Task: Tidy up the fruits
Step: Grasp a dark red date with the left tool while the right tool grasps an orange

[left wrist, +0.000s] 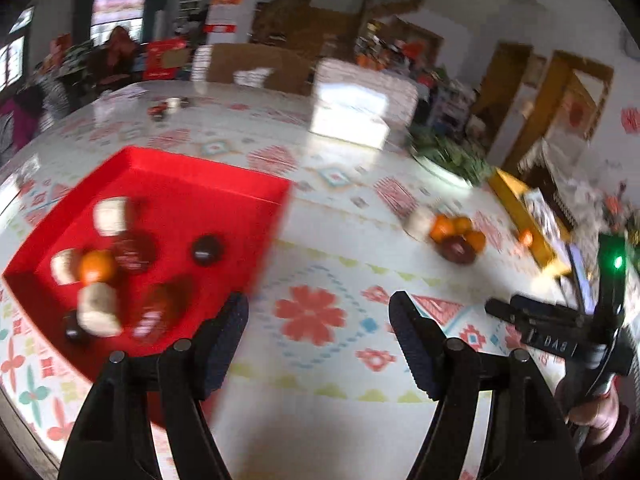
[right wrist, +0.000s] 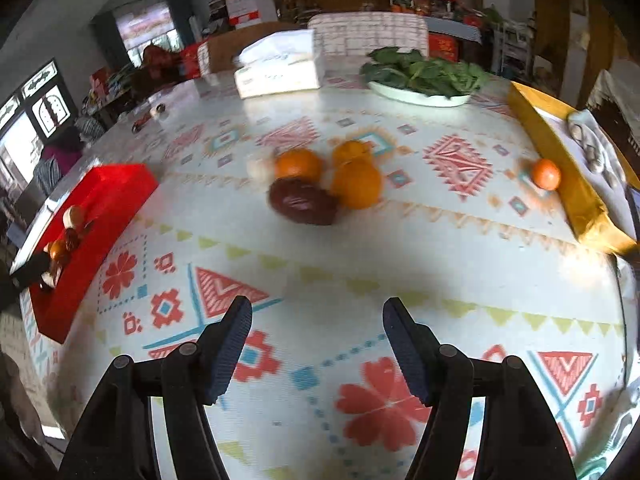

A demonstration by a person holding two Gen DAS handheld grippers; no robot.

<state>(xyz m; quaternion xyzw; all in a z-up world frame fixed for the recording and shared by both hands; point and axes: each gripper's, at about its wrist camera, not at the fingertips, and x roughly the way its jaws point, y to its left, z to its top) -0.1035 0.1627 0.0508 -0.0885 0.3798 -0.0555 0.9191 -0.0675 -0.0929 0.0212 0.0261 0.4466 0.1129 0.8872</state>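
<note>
- Left wrist view: left gripper spread, empty, at the red tray edge.
- Right gripper spread, empty; oranges lie beyond the tray.

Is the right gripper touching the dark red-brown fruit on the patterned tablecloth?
Apart. The right wrist view shows the right gripper open, with bare tablecloth between its fingertips and the dark red-brown fruit.

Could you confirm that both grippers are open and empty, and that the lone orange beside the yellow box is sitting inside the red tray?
Not quite: the lone orange lies on the tablecloth, far from the red tray, as the right wrist view shows. The rest holds: left gripper and right gripper are open and empty, and it is beside the yellow box.
</note>
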